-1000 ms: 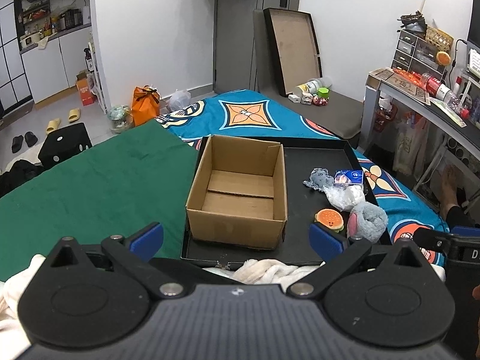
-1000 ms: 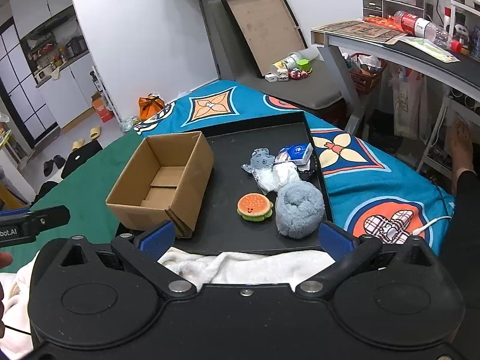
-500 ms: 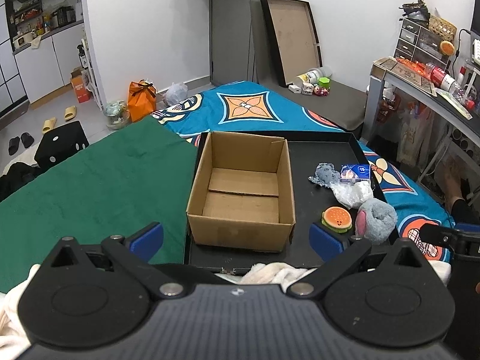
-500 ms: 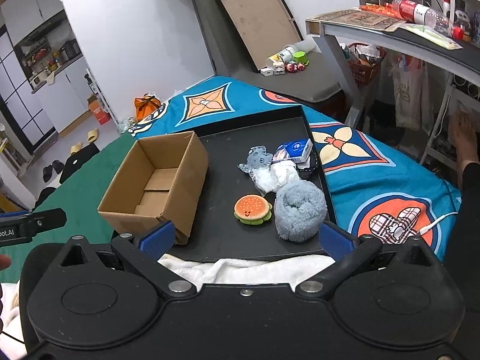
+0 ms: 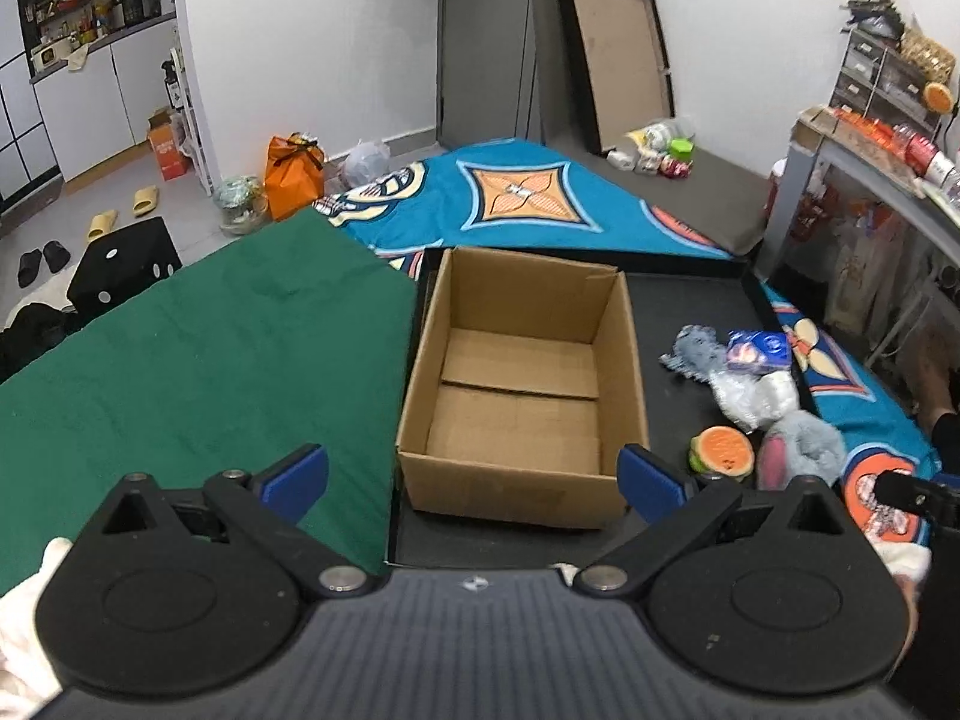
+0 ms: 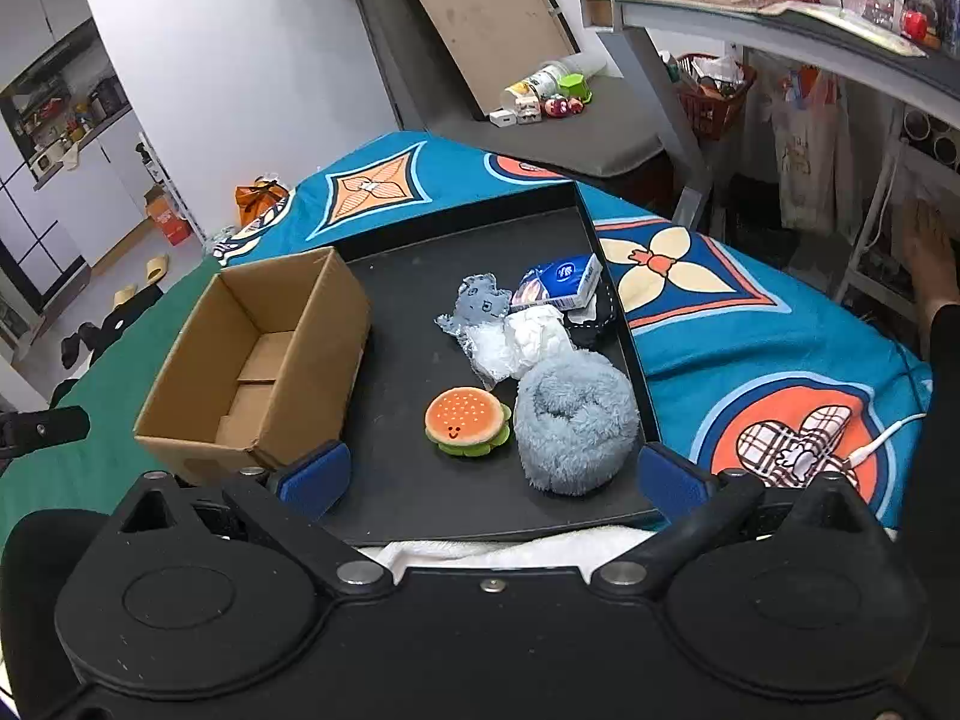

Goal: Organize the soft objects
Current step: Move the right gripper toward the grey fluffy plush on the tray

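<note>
Both sets of jaws spread wide, holding nothing: left gripper [image 5: 471, 474] over the empty cardboard box [image 5: 522, 384], right gripper [image 6: 489, 471] facing the soft toys. Burger plush [image 6: 467, 420] and fluffy grey slipper [image 6: 573, 420] just beside each other on the black tray [image 6: 420, 276], nearest for grasping.

cardboard box [image 5: 522, 396]: matt brown corrugated paper, creased | tray [image 6: 420, 276]: smooth matt black | burger toy [image 6: 467, 422]: soft plush cloth | fluffy grey item [image 6: 576, 420]: shaggy fleece | tissue pack [image 6: 561, 288]: glossy plastic wrap | green cloth [image 5: 198, 354]: matt felt-like fabric | left hand-held gripper [image 5: 474, 474]: matt black plastic, blue pads, metal screws
</note>
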### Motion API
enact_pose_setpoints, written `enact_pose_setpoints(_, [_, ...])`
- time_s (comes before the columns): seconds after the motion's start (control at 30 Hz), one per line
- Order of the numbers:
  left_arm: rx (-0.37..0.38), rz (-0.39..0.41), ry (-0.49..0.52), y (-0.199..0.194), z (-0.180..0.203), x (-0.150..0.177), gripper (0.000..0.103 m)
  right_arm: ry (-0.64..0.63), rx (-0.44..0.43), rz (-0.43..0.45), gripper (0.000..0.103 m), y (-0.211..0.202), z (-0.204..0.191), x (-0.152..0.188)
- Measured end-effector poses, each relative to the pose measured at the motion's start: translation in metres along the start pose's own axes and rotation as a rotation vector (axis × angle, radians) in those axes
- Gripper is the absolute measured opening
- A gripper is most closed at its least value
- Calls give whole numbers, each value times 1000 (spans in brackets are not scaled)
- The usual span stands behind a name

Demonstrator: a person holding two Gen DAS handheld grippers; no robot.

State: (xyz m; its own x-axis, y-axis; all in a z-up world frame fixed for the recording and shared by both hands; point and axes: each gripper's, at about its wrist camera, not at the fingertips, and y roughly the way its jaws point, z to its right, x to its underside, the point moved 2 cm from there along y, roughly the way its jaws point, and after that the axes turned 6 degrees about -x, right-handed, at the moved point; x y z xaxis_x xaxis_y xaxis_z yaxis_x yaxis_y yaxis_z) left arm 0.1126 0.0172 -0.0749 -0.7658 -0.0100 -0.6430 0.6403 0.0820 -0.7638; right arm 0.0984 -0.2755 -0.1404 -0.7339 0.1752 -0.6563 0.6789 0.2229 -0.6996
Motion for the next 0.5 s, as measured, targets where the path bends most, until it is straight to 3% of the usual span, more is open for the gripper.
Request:
enact_pose_setpoints(0.37, [-47, -9, -2, 40, -11, -5, 94, 36, 8, 27, 103, 39, 10, -1])
enact_pose_setpoints(0.5, [-52, -23, 1, 55, -11, -7, 81, 48, 16, 36, 101, 50, 15, 1])
